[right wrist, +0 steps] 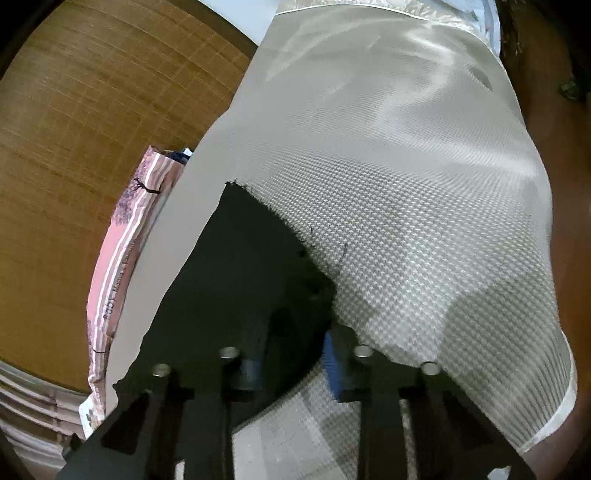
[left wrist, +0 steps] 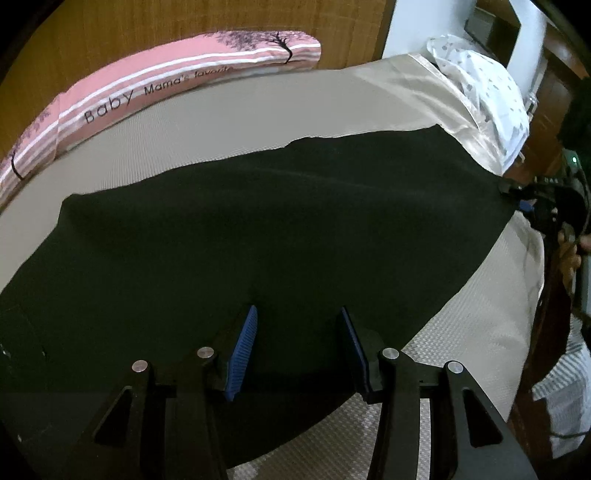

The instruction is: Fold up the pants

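Observation:
The black pants [left wrist: 258, 229] lie spread flat across a beige textured bed cover [left wrist: 229, 107]. My left gripper [left wrist: 299, 317] is open, its blue pads [left wrist: 243, 343] apart just above the pants' near edge. In the left wrist view my right gripper [left wrist: 517, 192] shows at the pants' far right corner. In the right wrist view the right gripper [right wrist: 291, 350] sits low over the frayed end of the pants [right wrist: 240, 277]; its blue pads [right wrist: 334, 363] stand apart with black cloth between them, and contact is hidden in shadow.
A pink striped pillow [left wrist: 147, 88] printed "Baby Mama's favorite" lies along the far edge against a wooden headboard [left wrist: 110, 33]. A white spotted cloth [left wrist: 487, 85] is bunched at the far right corner. The bed's right edge [left wrist: 532, 295] drops off near the person's hand.

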A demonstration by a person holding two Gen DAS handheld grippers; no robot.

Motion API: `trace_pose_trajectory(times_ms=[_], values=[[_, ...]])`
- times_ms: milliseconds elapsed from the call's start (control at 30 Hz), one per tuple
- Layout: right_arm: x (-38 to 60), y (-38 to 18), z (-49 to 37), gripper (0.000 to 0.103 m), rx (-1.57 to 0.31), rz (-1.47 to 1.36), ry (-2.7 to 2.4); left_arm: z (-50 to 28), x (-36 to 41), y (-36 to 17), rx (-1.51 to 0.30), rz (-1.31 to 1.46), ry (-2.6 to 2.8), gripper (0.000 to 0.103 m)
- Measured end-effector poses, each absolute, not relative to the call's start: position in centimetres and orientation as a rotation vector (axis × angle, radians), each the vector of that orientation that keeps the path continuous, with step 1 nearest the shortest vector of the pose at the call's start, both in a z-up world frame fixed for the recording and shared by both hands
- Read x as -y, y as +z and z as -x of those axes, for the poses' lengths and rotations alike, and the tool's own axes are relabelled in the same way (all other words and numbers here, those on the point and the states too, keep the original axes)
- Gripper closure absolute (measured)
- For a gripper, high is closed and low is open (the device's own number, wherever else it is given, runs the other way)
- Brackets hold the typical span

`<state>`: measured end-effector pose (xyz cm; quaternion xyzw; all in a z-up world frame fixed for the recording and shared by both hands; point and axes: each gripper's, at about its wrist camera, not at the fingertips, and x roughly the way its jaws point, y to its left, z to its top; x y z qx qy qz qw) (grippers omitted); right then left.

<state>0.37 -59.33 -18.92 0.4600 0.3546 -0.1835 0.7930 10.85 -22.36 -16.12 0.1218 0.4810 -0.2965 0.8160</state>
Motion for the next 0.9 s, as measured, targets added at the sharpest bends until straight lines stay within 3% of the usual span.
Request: trace_pose_trajectory(times_ms=[267, 433, 667, 900], values=[[58.7, -17.7, -0.5, 0.094, -0.705, -1.066, -0.353, -11.3, 22.5, -16.1, -1.034, -0.250, -0.658, 0.046], [55.7, -14.3, -3.0, 0.094, -0.675, -1.040, -0.243, -12.7, 19.2, -14.4, -1.101, -0.020, -0.634, 0.045], [47.0, -10.3, -9.3, 0.094, -0.739, -0.895, -0.038, -12.8, 11.5, -11.9, -1.046, 0.083, -0.515, 0.044], [35.6, -10.4, -13.4, 0.094, -0.870, -0.785, 0.182, -11.9, 5.0, -11.4, -1.021, 0.155, -0.438, 0.044]])
